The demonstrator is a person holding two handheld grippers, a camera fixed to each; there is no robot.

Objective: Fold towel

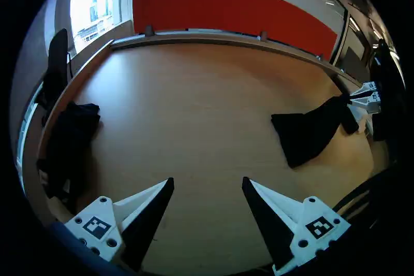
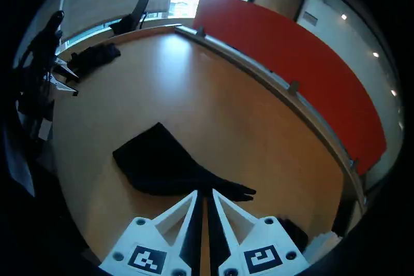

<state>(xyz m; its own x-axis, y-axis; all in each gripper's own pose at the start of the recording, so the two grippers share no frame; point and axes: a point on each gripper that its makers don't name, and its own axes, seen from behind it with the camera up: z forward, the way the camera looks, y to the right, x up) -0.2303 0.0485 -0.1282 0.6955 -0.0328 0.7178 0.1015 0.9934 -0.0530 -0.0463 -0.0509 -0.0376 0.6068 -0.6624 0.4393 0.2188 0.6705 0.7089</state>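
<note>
Right gripper view | right gripper: clenched on near corner of black towel | towel: spread on table, long axis running forward-left from fingertips | left gripper: released, over bare wood, towel well apart to forward-right | next free corner: probably left's reach

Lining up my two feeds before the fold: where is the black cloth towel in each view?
Left gripper view: black cloth towel, right of centre.
Right gripper view: towel lower centre, at the right gripper's tips.
Shared landmark: the long red partition panel behind the wooden table.
</note>
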